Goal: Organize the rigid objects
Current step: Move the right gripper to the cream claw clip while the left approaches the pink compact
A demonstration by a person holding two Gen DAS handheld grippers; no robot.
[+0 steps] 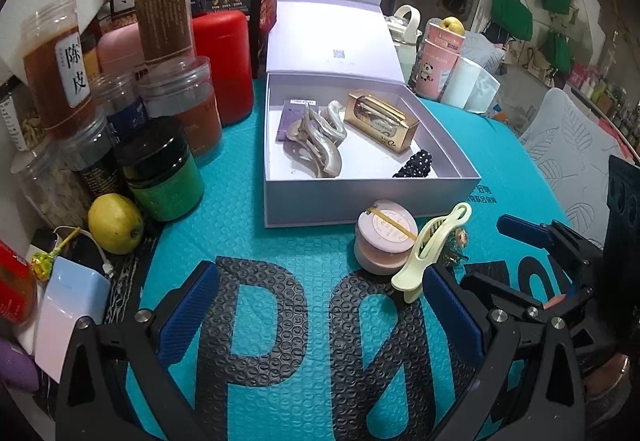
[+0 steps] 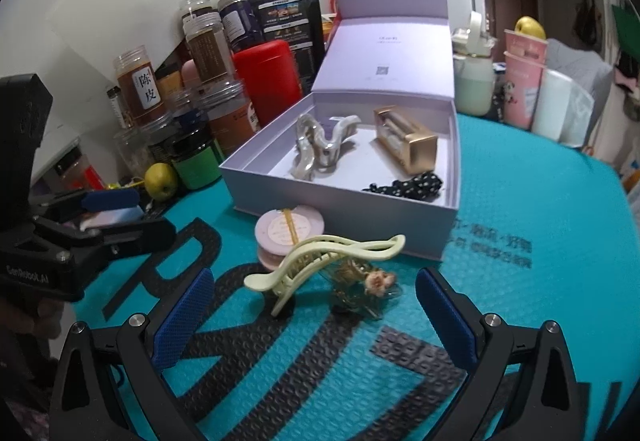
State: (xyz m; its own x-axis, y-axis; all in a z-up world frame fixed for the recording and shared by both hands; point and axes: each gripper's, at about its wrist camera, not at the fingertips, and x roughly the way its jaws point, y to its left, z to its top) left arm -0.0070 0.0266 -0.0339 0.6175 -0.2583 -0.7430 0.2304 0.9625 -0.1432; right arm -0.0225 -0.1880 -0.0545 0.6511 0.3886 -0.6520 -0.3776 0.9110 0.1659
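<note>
An open lavender box (image 1: 360, 197) (image 2: 348, 209) holds a pearl claw clip (image 1: 316, 145) (image 2: 316, 149), a gold case (image 1: 382, 121) (image 2: 408, 141) and a black dotted scrunchie (image 1: 416, 165) (image 2: 408, 185). In front of it on the teal mat lie a pink round tin (image 1: 384, 237) (image 2: 288, 229), a pale yellow claw clip (image 1: 432, 249) (image 2: 320, 261) and a small floral hair ornament (image 2: 368, 285). My right gripper (image 2: 316, 315) is open, the yellow clip just ahead of its fingers. My left gripper (image 1: 320, 313) is open over the mat, holding nothing.
Stacked jars (image 1: 160, 21), a red canister (image 1: 224, 65) and a green-banded jar (image 1: 168, 177) crowd the left side, with a yellow fruit (image 1: 114, 223) beside them. Pink cups (image 1: 440, 57) and a pale bottle (image 2: 474, 81) stand behind the box on the right.
</note>
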